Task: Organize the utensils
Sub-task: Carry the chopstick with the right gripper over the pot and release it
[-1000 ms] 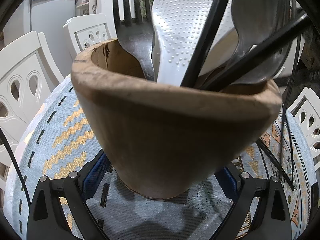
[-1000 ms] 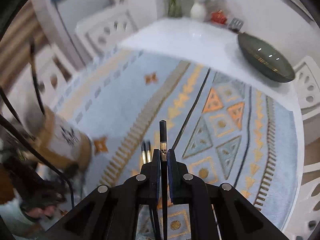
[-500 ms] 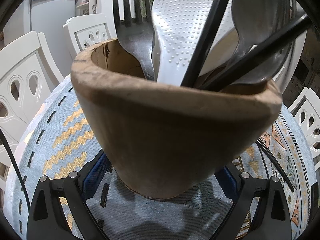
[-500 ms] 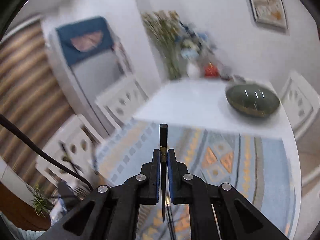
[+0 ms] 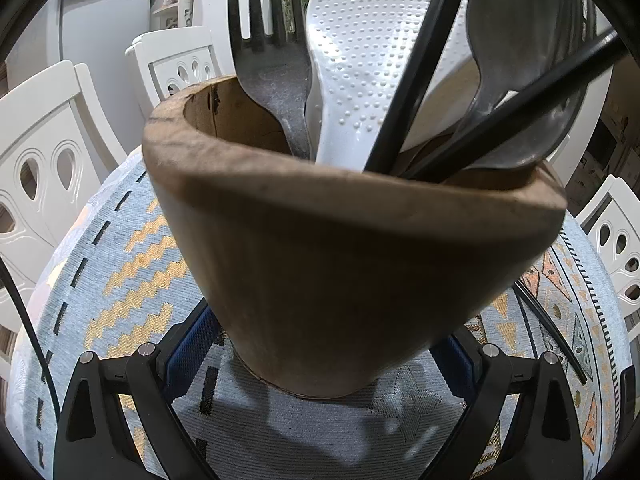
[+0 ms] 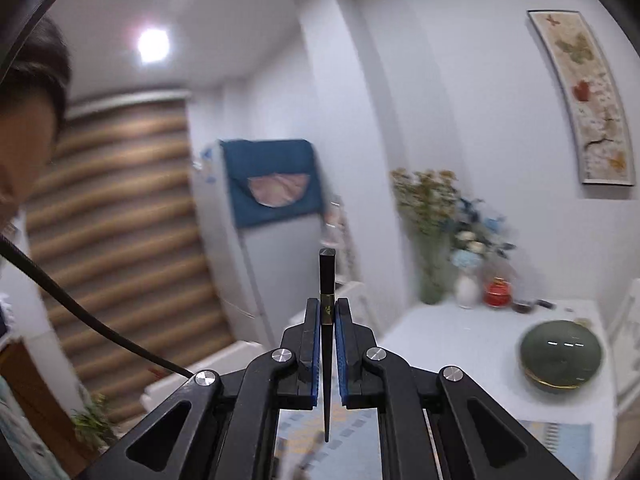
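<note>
The right gripper (image 6: 328, 312) pinches one black chopstick (image 6: 327, 280) near its thick, square-cut end, just by the gold band; the thin tip hangs below the blue pads, and the stick is up in the air with the room behind it blurred. It looks light, stiff and smooth, so a grip this near one end could let it swivel or slip; holding closer to the middle would steady it for lowering tip-first.

The left gripper (image 5: 320, 352) has its jaws spread wide around the base of the wooden holder (image 5: 340, 248), which stands on the patterned tablecloth (image 5: 132, 264); whether the pads actually press the wood I cannot tell. The holder already carries a dark fork (image 5: 272, 60), a white dimpled rice paddle (image 5: 360, 60), two black chopsticks (image 5: 416, 72) and a dark spoon (image 5: 516, 48). White chairs (image 5: 48, 140) stand beyond.
</note>
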### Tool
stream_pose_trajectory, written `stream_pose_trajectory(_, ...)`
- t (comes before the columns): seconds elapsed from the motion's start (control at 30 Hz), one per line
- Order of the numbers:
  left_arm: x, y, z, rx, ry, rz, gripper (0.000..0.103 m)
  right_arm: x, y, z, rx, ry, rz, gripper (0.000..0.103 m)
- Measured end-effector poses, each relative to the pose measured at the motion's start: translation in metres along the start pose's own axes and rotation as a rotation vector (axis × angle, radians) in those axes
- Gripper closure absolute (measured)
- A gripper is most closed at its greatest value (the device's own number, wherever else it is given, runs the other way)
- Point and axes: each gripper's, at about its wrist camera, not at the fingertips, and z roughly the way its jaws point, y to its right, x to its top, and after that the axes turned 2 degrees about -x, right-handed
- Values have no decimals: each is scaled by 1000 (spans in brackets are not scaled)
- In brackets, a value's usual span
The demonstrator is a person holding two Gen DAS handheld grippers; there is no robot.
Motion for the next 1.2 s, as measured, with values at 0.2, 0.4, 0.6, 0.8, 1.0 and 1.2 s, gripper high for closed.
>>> stream_pose_trajectory(0.2,0,0,0,0,0,-2,6,-15,-11,22,125,-40,86,97)
stream_pose_trajectory(0.4,0,1,0,-1,0,-2,6,-39,-18,47,154,-108,89,97)
stream_pose_trajectory(0.6,0,0,0,-1,0,-2,6,-58,-29,71,173,-160,63,97)
stream_pose_trajectory(0.8,1,0,1,2,1,-1,6,-73,-35,91,181,-197,46,97)
stream_pose_trajectory(1.0,1,1,1,1,0,-2,6,-82,-40,101,172,-203,23,97)
stream_pose_trajectory(1.2,1,1,1,1,0,-2,6,-93,-38,103,168,-225,36,95)
